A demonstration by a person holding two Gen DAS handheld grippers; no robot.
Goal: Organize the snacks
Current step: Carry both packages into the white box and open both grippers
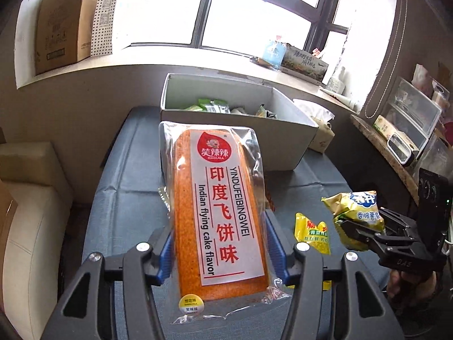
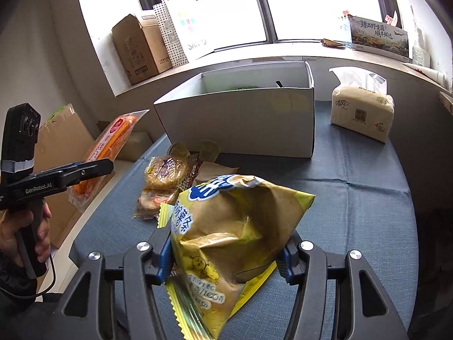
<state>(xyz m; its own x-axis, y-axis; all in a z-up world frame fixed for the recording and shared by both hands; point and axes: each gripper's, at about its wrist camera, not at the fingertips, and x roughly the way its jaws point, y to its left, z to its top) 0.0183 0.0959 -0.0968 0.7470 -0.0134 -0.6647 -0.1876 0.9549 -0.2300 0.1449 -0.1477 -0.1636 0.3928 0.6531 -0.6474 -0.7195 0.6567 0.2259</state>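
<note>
Left gripper [image 1: 219, 243] clamps the "Indian flying cake flavor" pack [image 1: 219, 209] (brand Xiaolala); right gripper [image 2: 226, 257] grips a yellow chip bag [image 2: 226, 240].

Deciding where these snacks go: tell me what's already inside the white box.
Inside the white box, several small green and pale snack packets lie on the bottom, seen from the left wrist. The near wall and the orange cake pack hide the rest.
</note>
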